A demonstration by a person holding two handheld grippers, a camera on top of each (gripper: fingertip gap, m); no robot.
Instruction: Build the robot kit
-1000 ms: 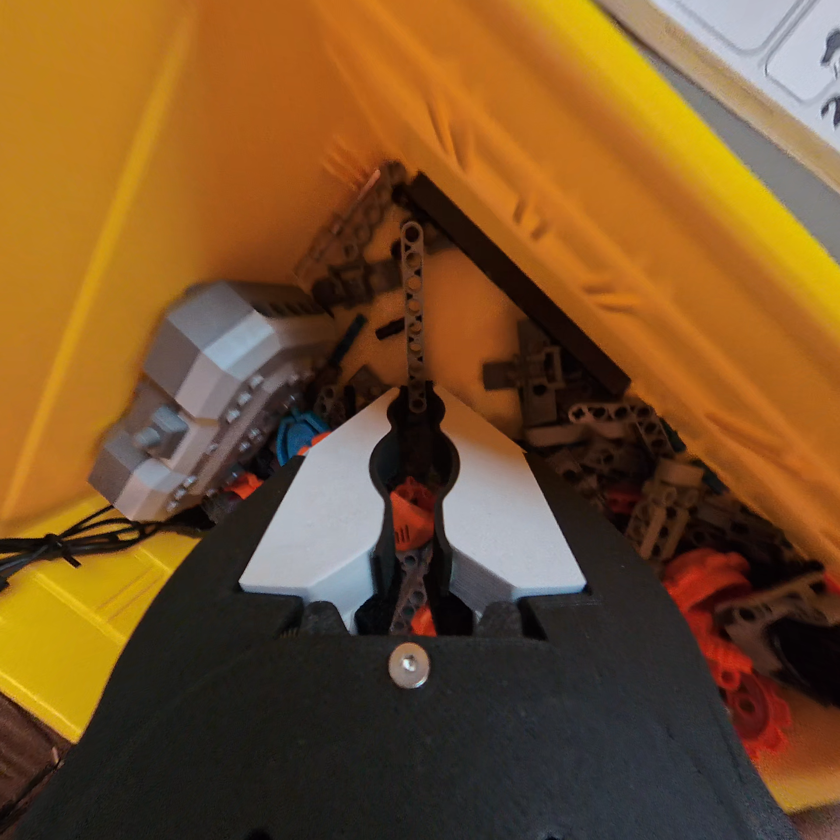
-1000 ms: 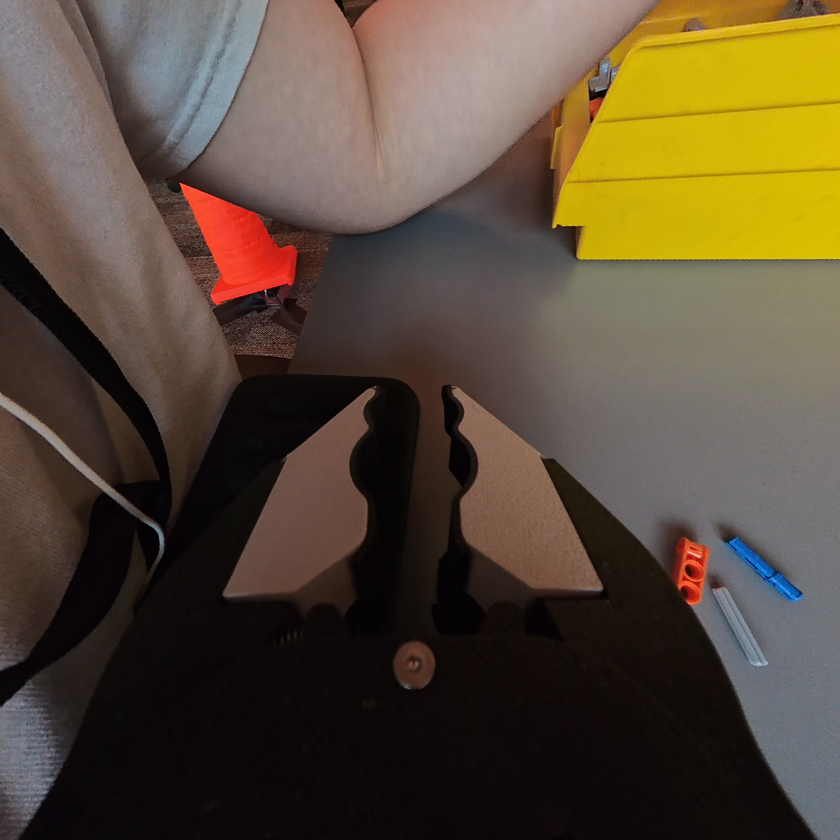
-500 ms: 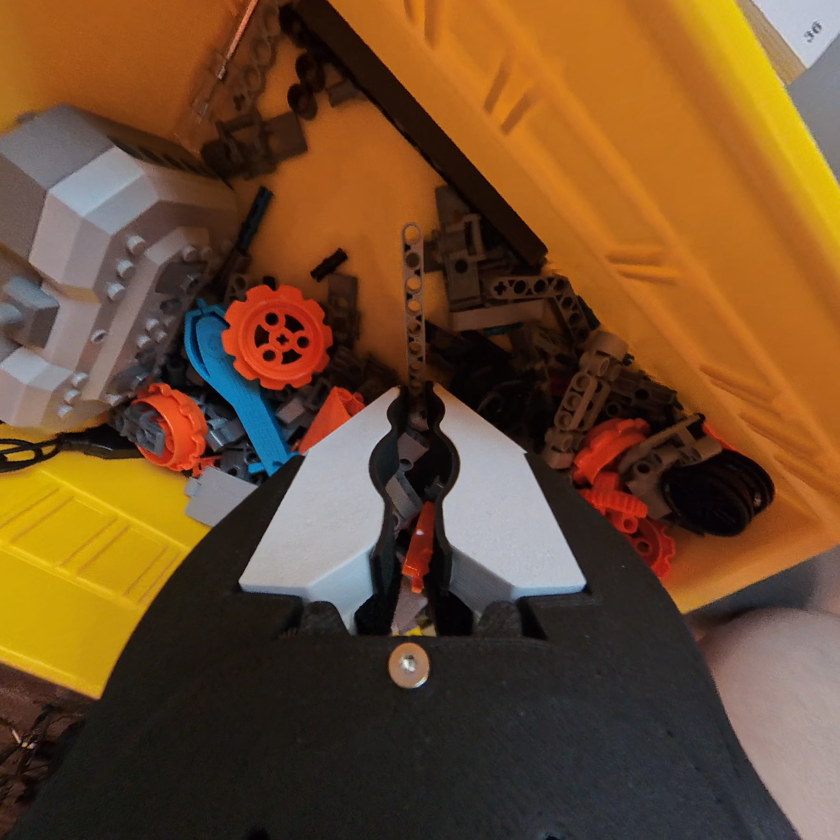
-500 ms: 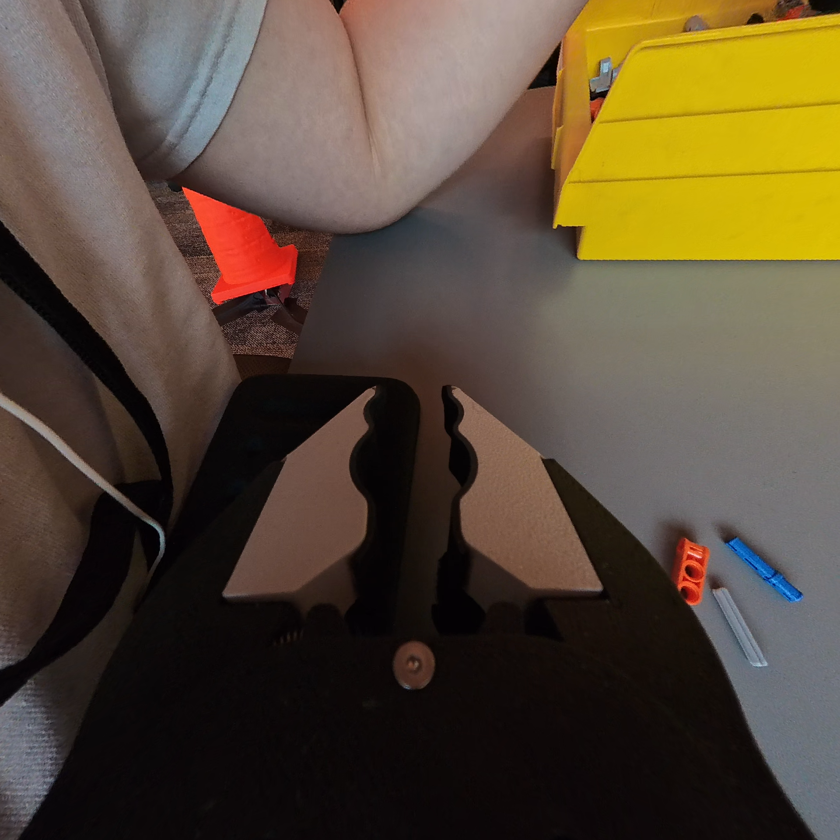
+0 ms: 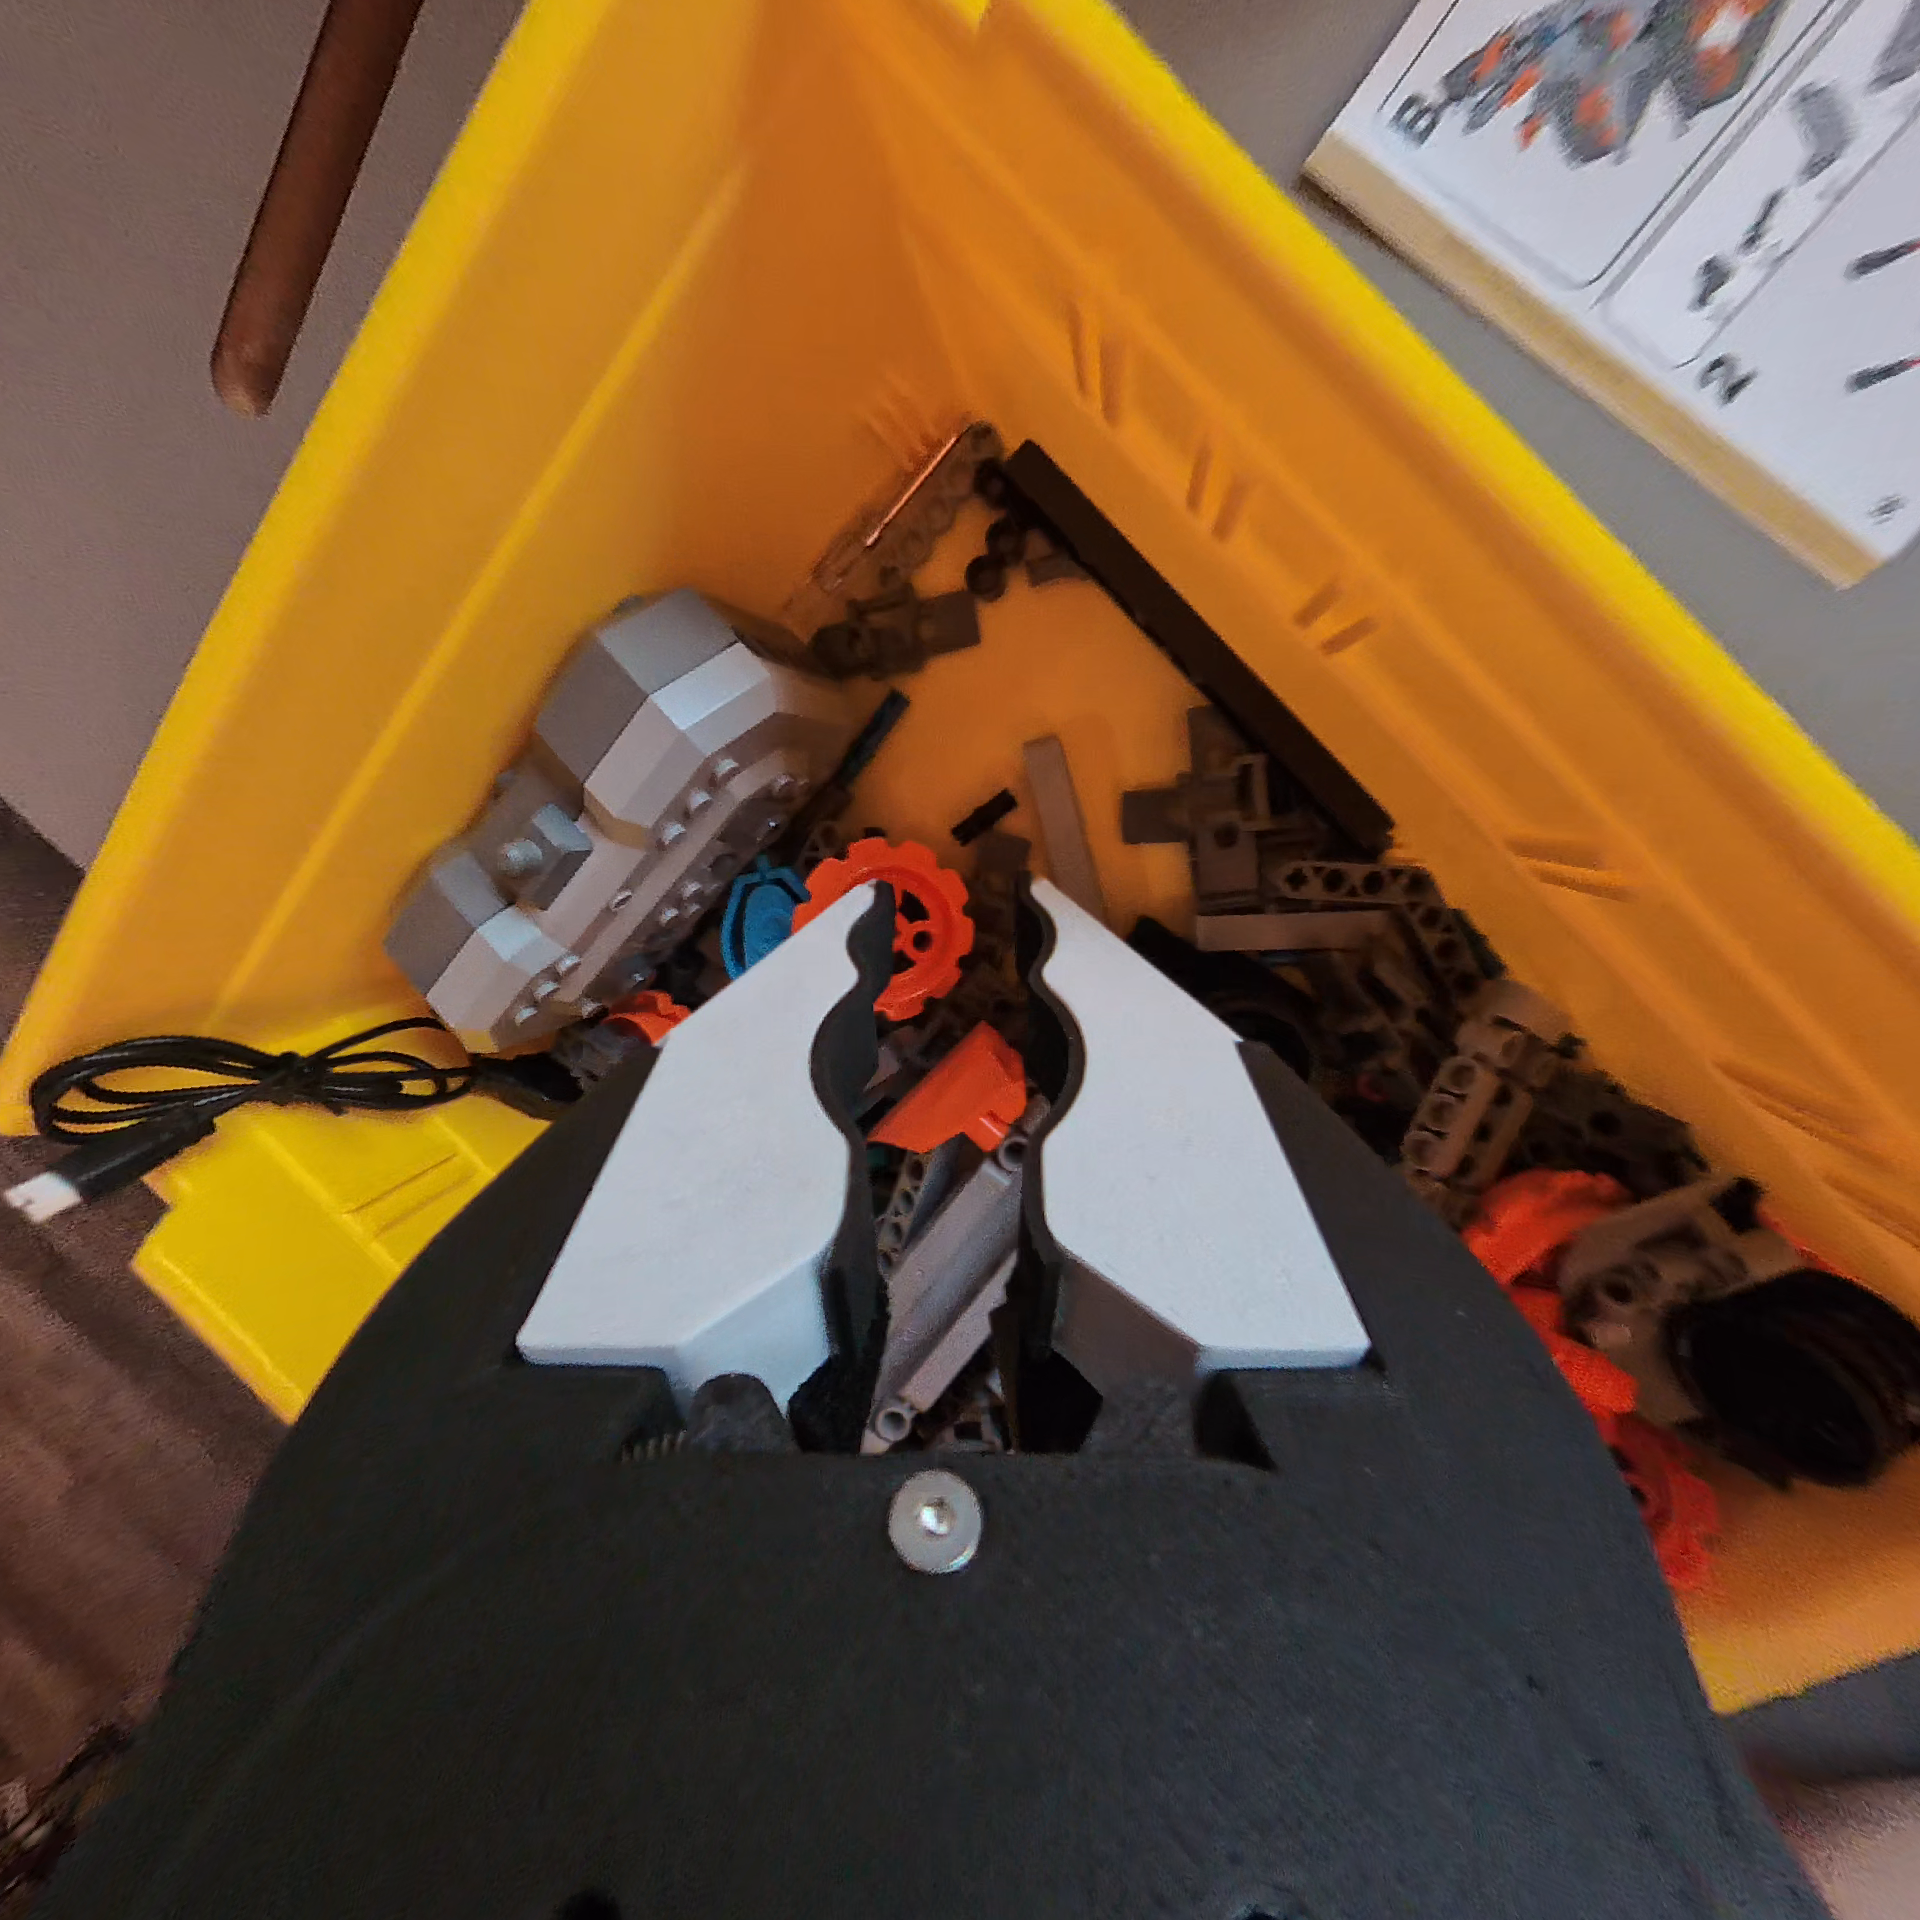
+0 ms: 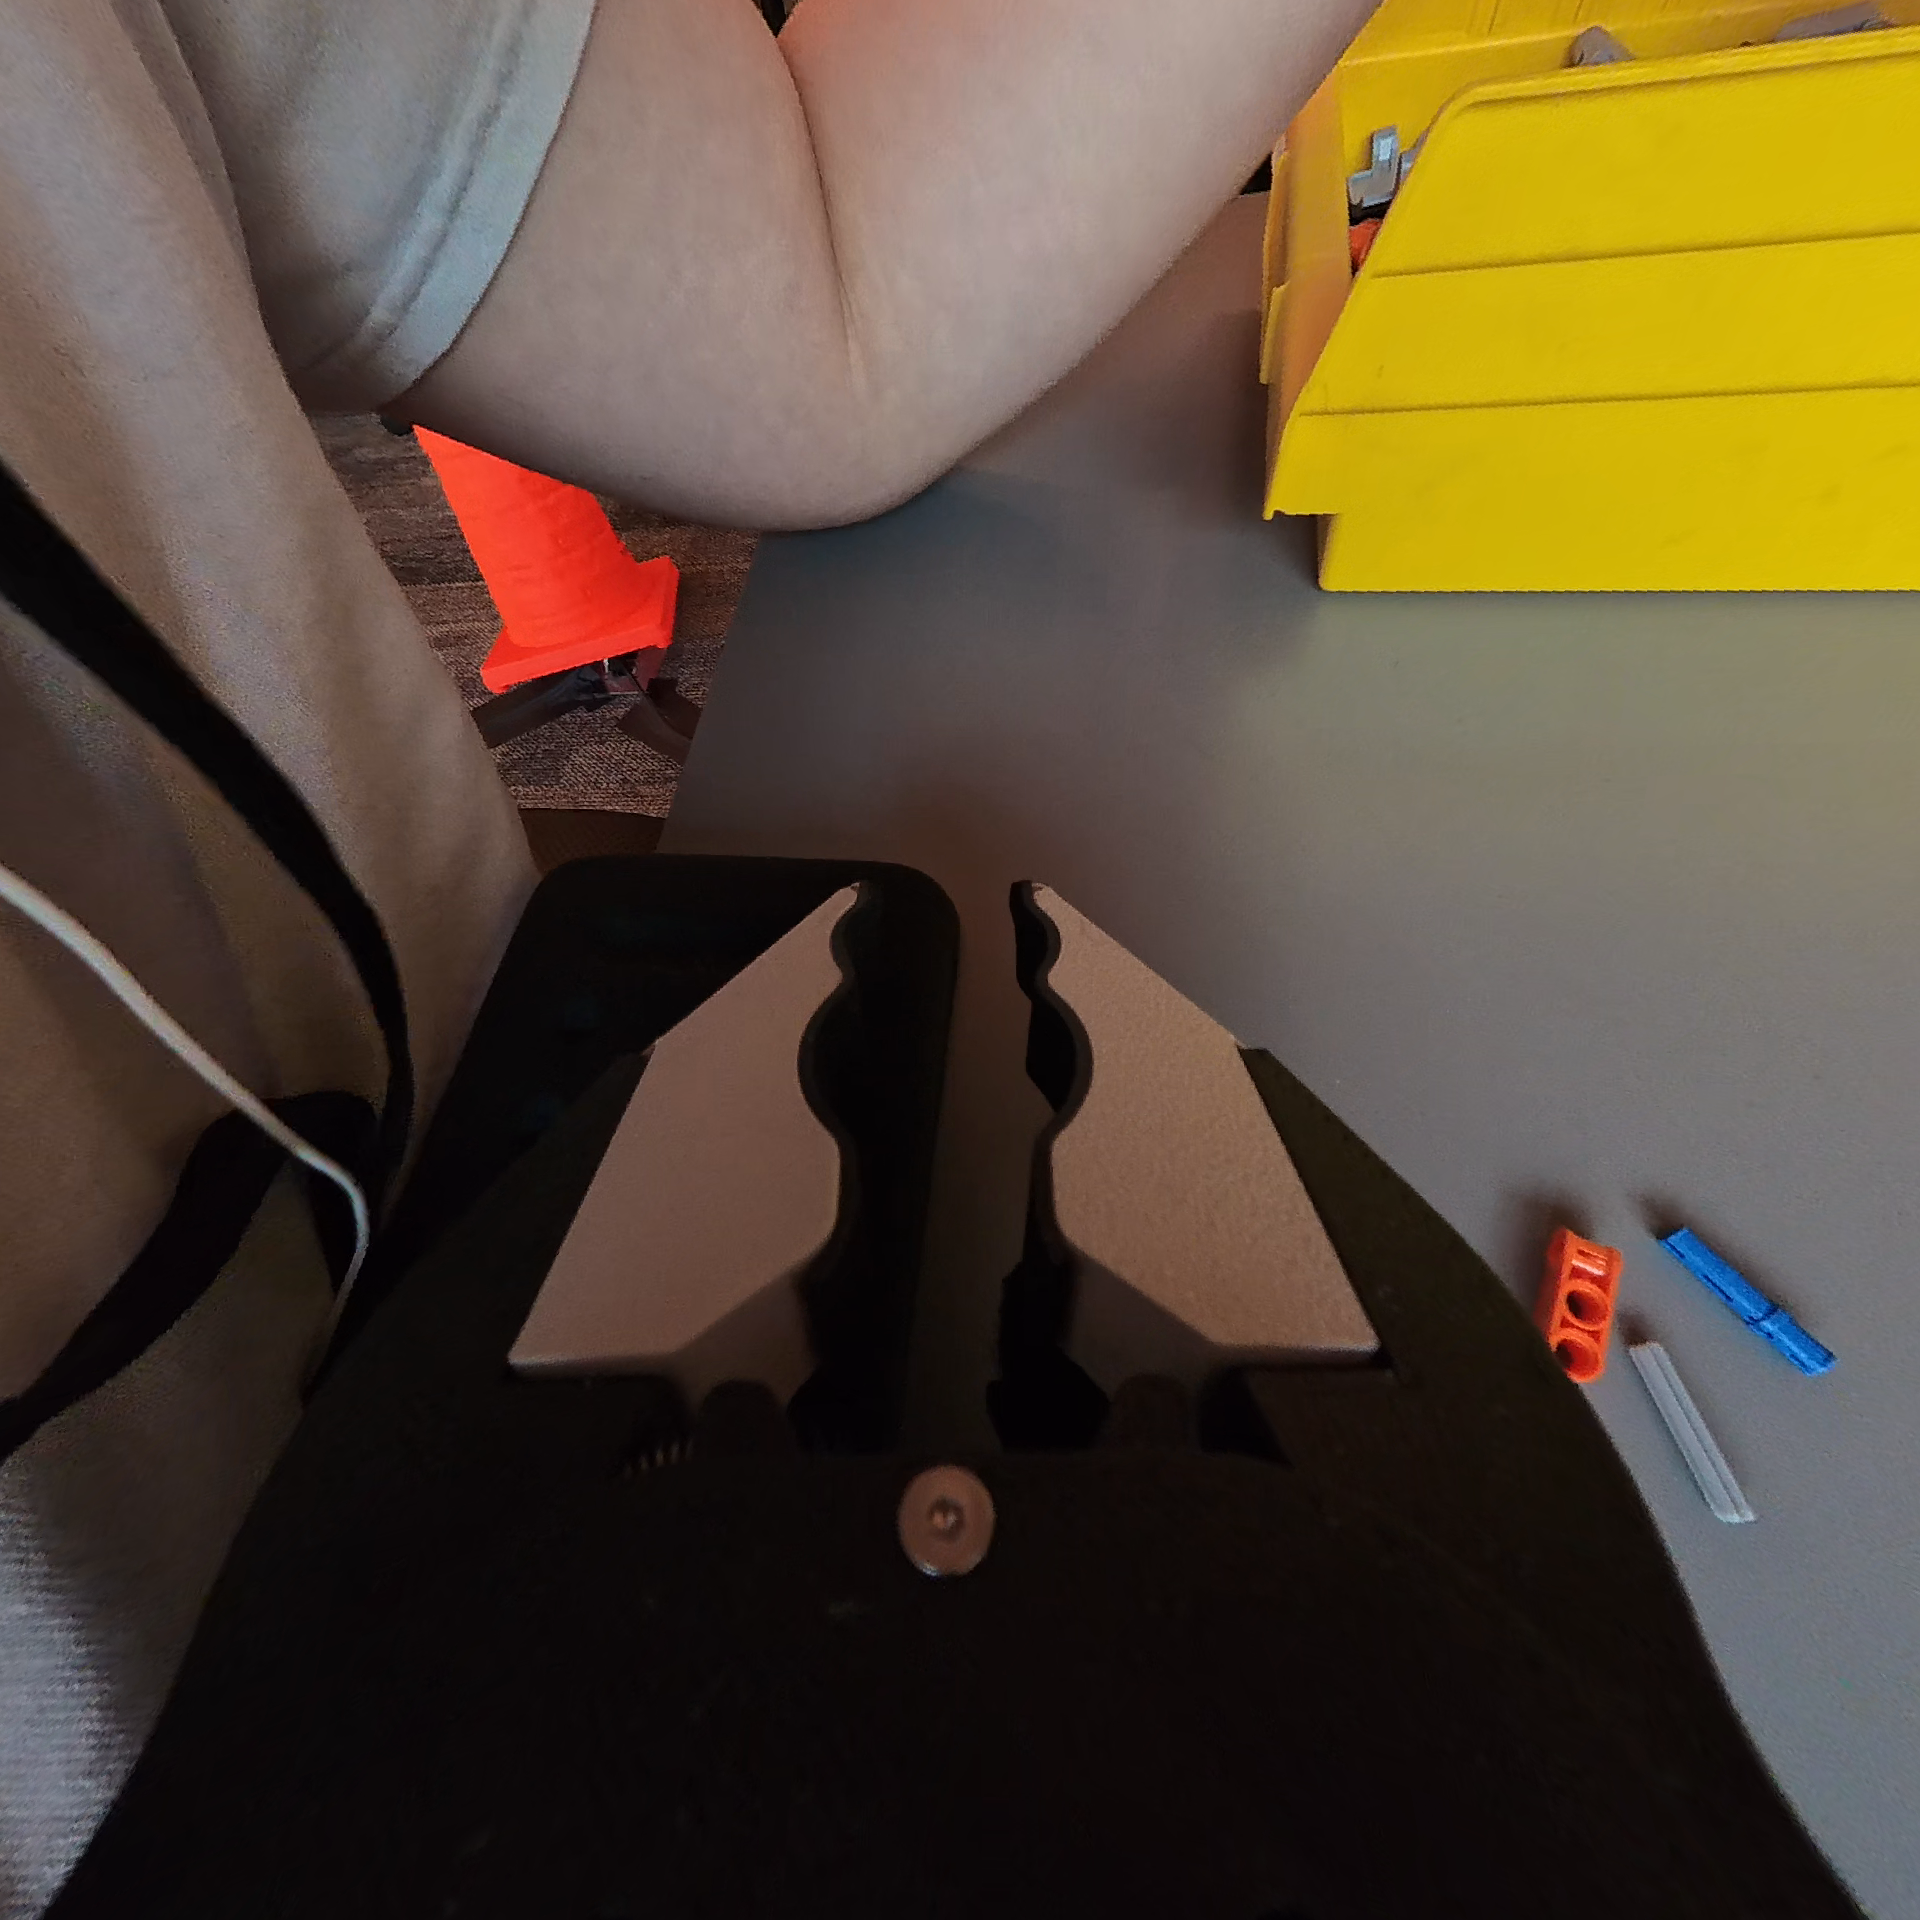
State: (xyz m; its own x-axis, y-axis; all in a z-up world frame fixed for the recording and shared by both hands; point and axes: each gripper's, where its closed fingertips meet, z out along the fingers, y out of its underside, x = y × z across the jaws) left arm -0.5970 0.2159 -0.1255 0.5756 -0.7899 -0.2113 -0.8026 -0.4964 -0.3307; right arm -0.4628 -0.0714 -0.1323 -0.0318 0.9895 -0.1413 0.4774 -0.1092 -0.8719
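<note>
My left gripper (image 5: pixel 951 888) hangs open over a yellow bin (image 5: pixel 727 364) full of loose building parts. Nothing is pressed between its pads. An orange gear (image 5: pixel 914 935), an orange wedge (image 5: pixel 956 1091) and grey beams lie in the bin beneath the gap. A long grey beam (image 5: pixel 1060 810) lies on the bin floor just past the fingertips. A large grey block (image 5: pixel 623 810) leans at the left wall. My right gripper (image 6: pixel 940 894) is open and empty over the grey table (image 6: pixel 1351 831). A small orange piece (image 6: pixel 1581 1304), a blue pin (image 6: pixel 1745 1299) and a pale rod (image 6: pixel 1688 1434) lie to its right.
A black cable (image 5: pixel 239 1081) trails over the bin's low front lip. A printed booklet (image 5: pixel 1714 239) lies beyond the bin. A black tyre (image 5: pixel 1797 1382) sits at the bin's right. In the right wrist view, a person's arm (image 6: pixel 831 312) crosses above, and an orange cone (image 6: pixel 551 561) stands on the carpet. My hands' fingertips stand some 30 cm from each other. About 5 cm separates my left fingertips from the large grey block (image 5: pixel 623 810). The small orange piece (image 6: pixel 1581 1304) lies some 11 cm from my right tips, 25 cm from my left tips. The blue pin (image 6: pixel 1745 1299) is about 12 cm from my right fingertips and 25 cm from my left.
My left gripper held a long grey holed beam by its end; its jaws have opened and the beam now lies in the bin. The view pulled back. The right gripper has not moved.
</note>
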